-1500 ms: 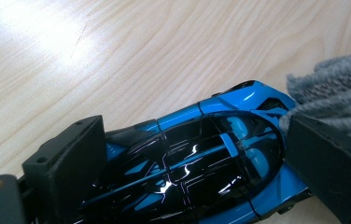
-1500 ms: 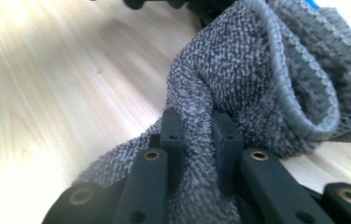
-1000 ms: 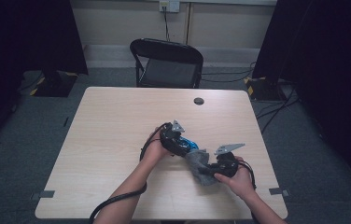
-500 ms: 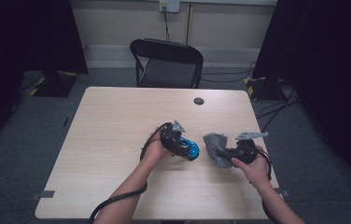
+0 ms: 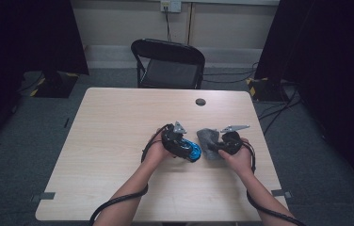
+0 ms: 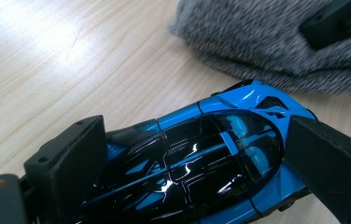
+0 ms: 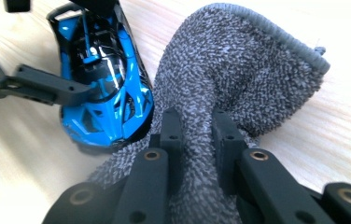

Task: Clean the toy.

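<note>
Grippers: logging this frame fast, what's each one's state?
Left tool: shut on the blue toy car.
Right tool: shut on the grey cloth.

Two hand-held grippers, side by side.
Left gripper [image 5: 188, 151] had jaws spread wide; right gripper [image 5: 213, 146] had jaws pinched nearly together.

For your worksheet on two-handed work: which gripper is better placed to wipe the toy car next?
The right gripper: it pinches the grey cloth beside the blue toy car, which the left gripper clamps.
</note>
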The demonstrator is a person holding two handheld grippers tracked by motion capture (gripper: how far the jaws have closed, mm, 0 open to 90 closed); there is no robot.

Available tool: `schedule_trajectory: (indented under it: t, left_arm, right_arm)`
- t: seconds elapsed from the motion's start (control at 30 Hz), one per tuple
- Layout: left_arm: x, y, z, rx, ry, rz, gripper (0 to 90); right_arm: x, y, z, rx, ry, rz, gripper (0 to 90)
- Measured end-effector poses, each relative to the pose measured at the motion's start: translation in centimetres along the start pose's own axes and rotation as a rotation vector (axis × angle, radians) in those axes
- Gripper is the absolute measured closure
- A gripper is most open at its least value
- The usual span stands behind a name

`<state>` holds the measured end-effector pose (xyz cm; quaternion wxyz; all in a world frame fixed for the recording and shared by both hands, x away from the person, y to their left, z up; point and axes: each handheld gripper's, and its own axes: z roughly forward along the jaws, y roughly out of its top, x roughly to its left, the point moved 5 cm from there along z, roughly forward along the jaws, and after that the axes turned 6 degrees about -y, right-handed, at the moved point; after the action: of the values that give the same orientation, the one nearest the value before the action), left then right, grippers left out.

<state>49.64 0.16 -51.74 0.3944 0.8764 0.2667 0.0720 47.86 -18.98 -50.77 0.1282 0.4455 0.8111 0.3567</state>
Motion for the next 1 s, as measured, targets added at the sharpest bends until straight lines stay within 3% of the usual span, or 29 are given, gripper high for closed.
schedule_trajectory:
  t: [0.27,1.0]
  left_arm:
    - [0.0,0.0,0.0,0.004,0.0,0.002,6.0]
    - [0.0,0.1,0.1,0.009,0.008,-0.004,6.4]
  right_arm:
    - [0.9,-0.9,0.8,0.026,0.019,-0.034,78.2]
    - [4.5,-3.1,-0.9,0.042,0.116,-0.093,78.1]
